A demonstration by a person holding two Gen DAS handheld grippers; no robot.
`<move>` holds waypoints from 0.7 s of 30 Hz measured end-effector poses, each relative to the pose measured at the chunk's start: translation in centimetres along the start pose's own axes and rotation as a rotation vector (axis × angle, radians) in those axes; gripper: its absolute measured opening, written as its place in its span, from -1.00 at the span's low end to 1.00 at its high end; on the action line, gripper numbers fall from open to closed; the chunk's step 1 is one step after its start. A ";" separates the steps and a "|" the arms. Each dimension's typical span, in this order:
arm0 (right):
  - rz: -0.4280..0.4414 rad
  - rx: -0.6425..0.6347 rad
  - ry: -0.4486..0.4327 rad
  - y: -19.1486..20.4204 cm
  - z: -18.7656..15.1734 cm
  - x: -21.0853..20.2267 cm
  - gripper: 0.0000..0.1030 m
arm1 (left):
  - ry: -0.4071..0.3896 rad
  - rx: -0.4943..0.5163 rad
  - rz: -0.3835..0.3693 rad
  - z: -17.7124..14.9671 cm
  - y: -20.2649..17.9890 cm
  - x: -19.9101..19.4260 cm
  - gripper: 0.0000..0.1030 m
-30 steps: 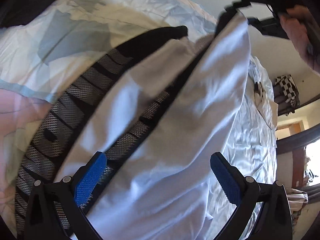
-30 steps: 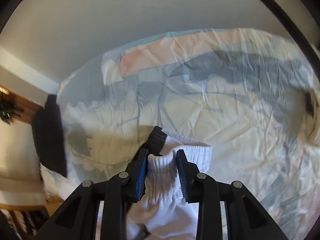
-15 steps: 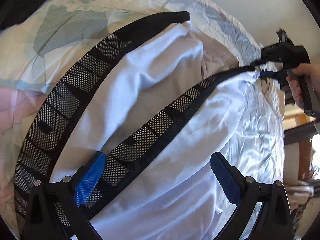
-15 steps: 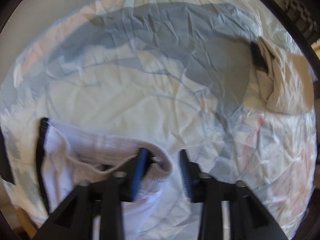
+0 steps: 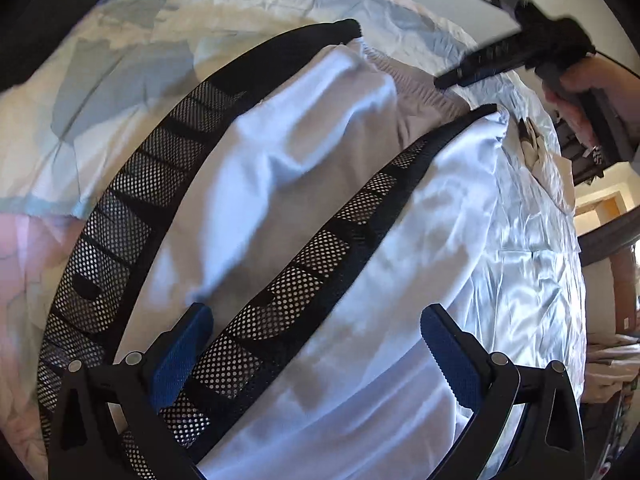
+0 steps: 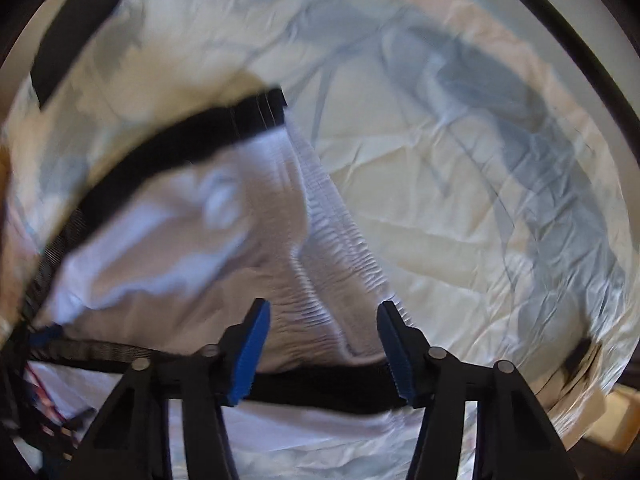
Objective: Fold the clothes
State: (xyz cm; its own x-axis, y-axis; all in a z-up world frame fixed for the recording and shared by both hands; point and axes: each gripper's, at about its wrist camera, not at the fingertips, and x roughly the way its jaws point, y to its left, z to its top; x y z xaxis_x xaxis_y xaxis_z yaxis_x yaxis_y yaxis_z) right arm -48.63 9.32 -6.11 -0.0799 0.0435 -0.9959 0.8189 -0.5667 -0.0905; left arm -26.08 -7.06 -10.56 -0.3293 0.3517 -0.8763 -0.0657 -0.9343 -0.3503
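Now spread flat on the bed (image 5: 132, 92): white shorts (image 5: 304, 184) with black mesh side stripes (image 5: 304, 264). Left tongs (image 5: 316, 356) wide open over the near hem, gripping nothing. Right tongs (image 6: 324, 344) partly open at the far ribbed waistband (image 6: 332, 216), jaws just closing slightly, pads astride the elastic without pressing.

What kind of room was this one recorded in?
Most likely a bedroom: white shorts with black mesh stripes lie on a wrinkled patterned bedsheet, and a doorway shows at the right.
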 end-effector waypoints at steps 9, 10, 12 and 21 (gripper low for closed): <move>-0.047 0.043 -0.055 -2.4 1.2 0.1 -0.92 | -0.023 -0.039 -0.054 0.3 0.3 0.0 0.99; -0.070 0.053 -0.072 -2.9 1.5 -0.3 -1.00 | -0.024 -0.040 -0.056 0.0 0.3 -0.2 0.99; -0.100 0.047 -0.089 -3.3 2.0 -0.6 -1.00 | -0.026 -0.045 -0.062 -0.4 0.3 -0.7 0.99; 0.010 -0.047 -0.082 -4.7 1.9 -3.2 0.13 | -0.030 -0.050 -0.074 -0.3 0.3 -0.6 0.99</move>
State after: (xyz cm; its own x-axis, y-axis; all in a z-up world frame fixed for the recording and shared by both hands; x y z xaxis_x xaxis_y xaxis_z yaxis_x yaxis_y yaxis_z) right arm -53.33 10.29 -2.53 -0.1162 -0.0301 -0.9928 0.8455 -0.5275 -0.0830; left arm -25.65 -7.53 -10.24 -0.3536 0.4174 -0.8371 -0.0442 -0.9014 -0.4308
